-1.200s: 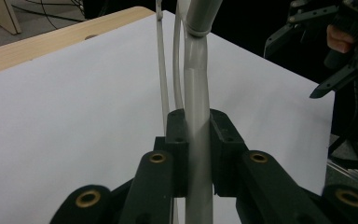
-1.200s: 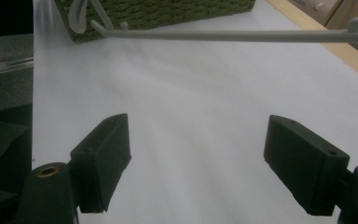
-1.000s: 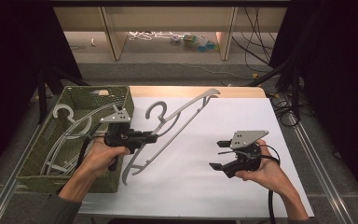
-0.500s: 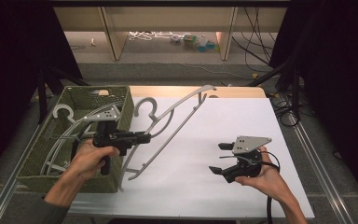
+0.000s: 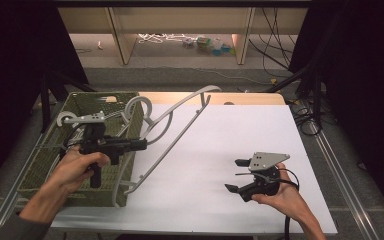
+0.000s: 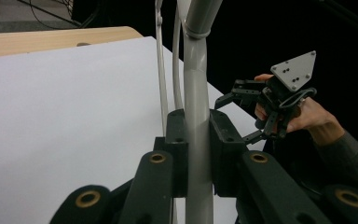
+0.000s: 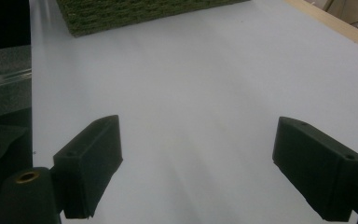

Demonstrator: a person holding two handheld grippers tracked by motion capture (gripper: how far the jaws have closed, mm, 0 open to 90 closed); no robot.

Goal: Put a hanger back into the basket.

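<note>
A person works two hand-held tools at a white worktop. The left tool, gripped in the left hand over a green woven basket at the worktop's left edge, is clenched on one grey plastic hanger; in the left gripper view its two black jaws pinch a grey bar of the hanger between them. The hanger is lifted and tilted, its long axis running diagonally from the basket's near corner up toward the worktop's far edge, its hook near the tool. More grey hangers lie inside the basket, too tangled to count. The left forearm reaches in from the lower left, the tool held level and pointing right. The right tool, cradled low in the right hand near the worktop's front right, points left with its jaws spread wide and nothing between them, having just been opening.
</note>
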